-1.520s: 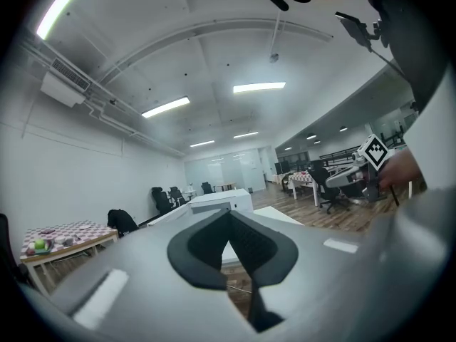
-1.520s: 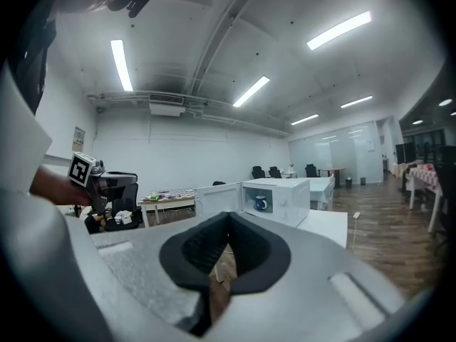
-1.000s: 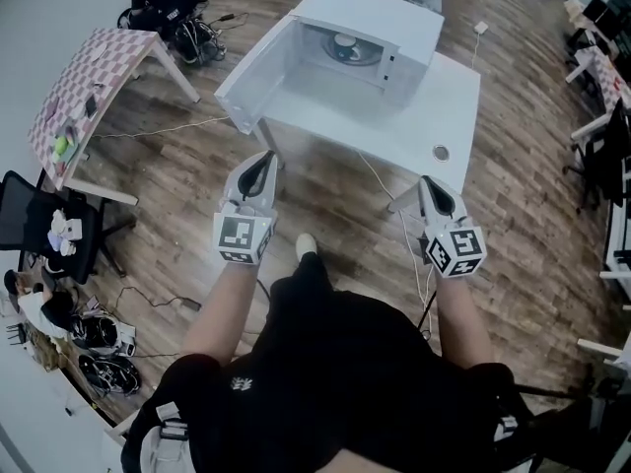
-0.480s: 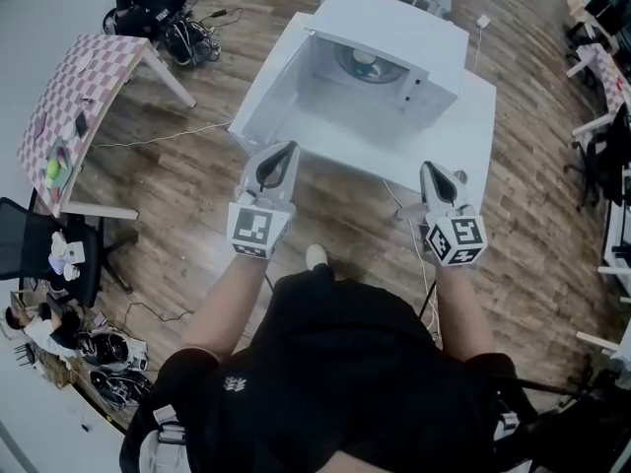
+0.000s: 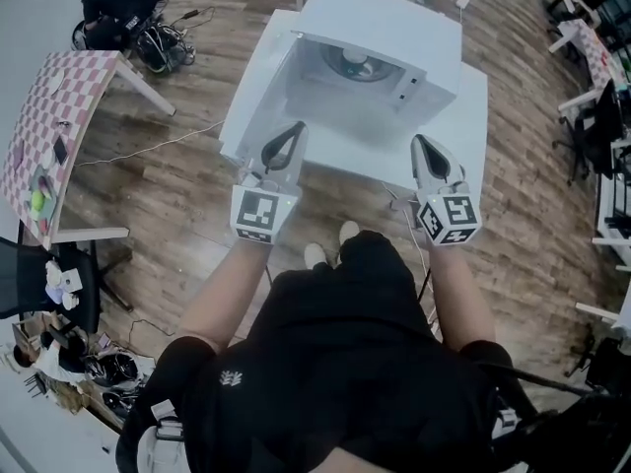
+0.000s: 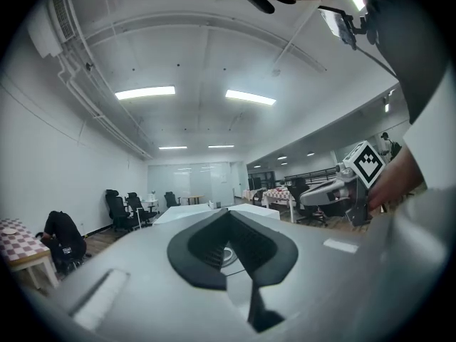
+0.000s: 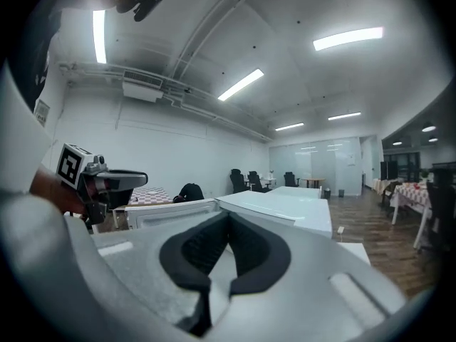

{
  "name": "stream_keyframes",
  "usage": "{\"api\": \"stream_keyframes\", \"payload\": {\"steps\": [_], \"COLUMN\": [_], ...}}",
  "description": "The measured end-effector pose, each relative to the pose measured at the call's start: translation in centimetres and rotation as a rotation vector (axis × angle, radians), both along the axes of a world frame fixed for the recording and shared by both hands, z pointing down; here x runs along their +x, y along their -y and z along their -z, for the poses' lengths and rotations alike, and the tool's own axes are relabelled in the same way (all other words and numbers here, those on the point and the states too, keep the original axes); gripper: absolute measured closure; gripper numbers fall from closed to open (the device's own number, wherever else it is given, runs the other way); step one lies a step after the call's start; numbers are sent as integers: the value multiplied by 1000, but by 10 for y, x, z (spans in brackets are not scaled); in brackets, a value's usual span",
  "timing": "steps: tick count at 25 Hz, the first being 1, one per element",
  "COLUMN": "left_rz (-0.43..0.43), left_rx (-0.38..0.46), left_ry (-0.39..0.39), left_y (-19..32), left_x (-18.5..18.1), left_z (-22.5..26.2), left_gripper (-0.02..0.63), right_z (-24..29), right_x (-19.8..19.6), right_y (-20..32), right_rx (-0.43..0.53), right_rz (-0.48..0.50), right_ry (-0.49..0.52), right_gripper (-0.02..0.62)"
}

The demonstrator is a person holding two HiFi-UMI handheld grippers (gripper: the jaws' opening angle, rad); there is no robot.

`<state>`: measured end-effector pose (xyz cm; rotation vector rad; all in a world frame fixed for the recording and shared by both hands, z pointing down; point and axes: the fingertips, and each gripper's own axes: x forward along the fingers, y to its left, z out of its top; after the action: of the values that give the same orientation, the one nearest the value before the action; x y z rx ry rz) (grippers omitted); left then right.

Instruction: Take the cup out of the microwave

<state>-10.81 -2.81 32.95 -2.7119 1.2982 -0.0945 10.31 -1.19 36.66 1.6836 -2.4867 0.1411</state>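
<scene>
Sitting on the turntable inside the microwave [image 5: 394, 23], the cup [image 5: 356, 60] is resting ahead of both grippers, roughly between their lines, touched by neither. The door [image 5: 254, 92] is hanging open ahead of the left gripper [image 5: 293, 132], whose jaws are pressing together, empty. The right gripper [image 5: 419, 145] is hovering over the table [image 5: 471, 116] edge, jaws likewise together, holding nothing.

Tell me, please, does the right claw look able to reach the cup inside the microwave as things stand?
Probably yes. The microwave door stands swung open, the cup sits in plain sight inside, and nothing lies between it and the right claw, though that claw is shut and empty.
</scene>
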Motion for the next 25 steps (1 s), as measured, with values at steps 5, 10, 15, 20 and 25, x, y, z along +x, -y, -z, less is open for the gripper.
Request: {"api": "stream_keyframes", "payload": {"steps": [5, 10, 15, 20, 25], "left_rz": [-12, 13, 40, 50, 71], "left_rx": [13, 8, -29, -55, -99], "left_ry": [-15, -7, 12, 25, 36], "left_y": [25, 59, 103, 146, 186], "left_x": [16, 26, 32, 46, 49], "left_z": [-4, -19, -53, -77, -108], "left_gripper": [603, 603, 604, 603, 603], "right_z": [-7, -20, -54, -84, -128], "right_x": [-2, 0, -2, -4, -9], "right_y": [33, 80, 136, 184, 220], "right_rx": [13, 29, 8, -10, -53], "right_rz": [-4, -3, 15, 42, 66], "right_ry": [-15, -7, -7, -14, -37], "right_gripper": [595, 595, 595, 595, 595]}}
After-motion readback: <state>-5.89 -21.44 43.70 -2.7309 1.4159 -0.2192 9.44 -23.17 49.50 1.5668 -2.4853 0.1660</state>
